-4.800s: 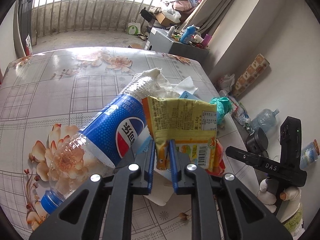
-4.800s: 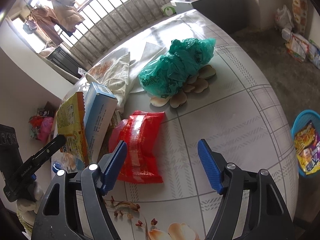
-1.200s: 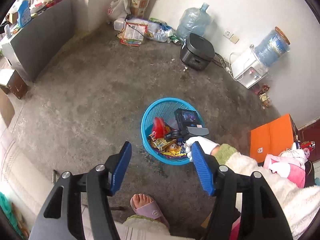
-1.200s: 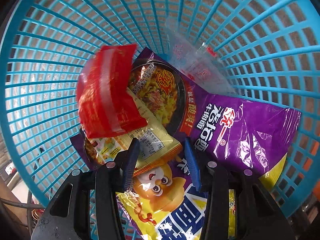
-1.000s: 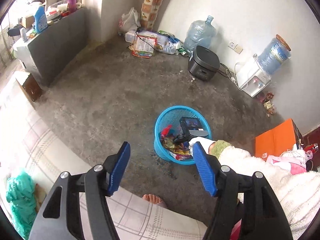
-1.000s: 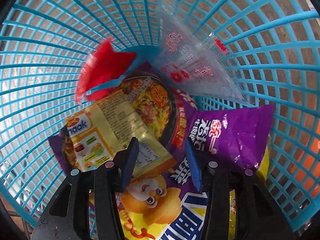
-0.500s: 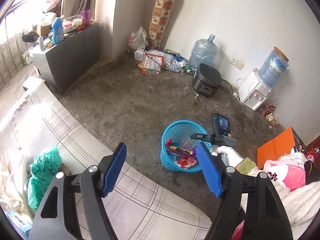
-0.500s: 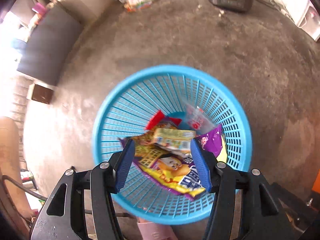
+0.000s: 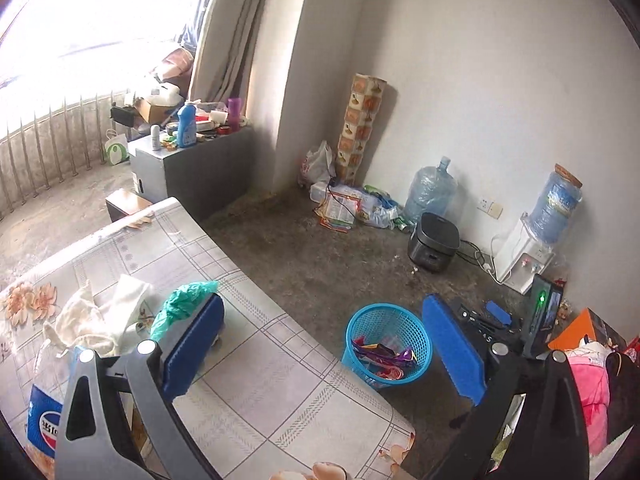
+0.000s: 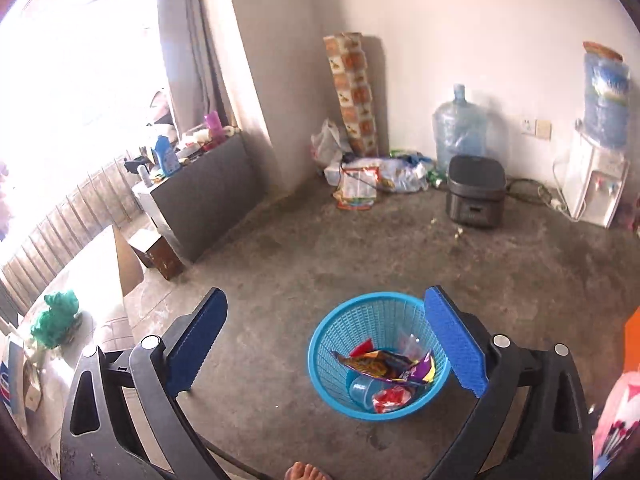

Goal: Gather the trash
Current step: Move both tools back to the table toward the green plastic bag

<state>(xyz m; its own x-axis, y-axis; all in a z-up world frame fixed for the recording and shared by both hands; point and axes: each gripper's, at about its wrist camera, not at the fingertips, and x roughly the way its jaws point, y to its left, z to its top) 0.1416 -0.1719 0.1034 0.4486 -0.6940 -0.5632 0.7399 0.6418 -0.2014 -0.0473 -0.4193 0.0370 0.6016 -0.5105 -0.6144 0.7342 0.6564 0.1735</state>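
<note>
We see a floral-clothed table (image 9: 280, 380) over concrete floor (image 10: 320, 264); the blue basket (image 10: 332, 332) holds wrappers (image 10: 384, 364). Left gripper (image 9: 324, 344) and right gripper (image 10: 326, 344), jaws just opened wide, hold nothing.

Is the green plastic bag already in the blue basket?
No, the green plastic bag lies on the table; the blue basket holds only wrappers.

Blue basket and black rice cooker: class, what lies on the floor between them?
Only bare concrete floor lies between the blue basket and the black rice cooker, clearest in the right wrist view.
</note>
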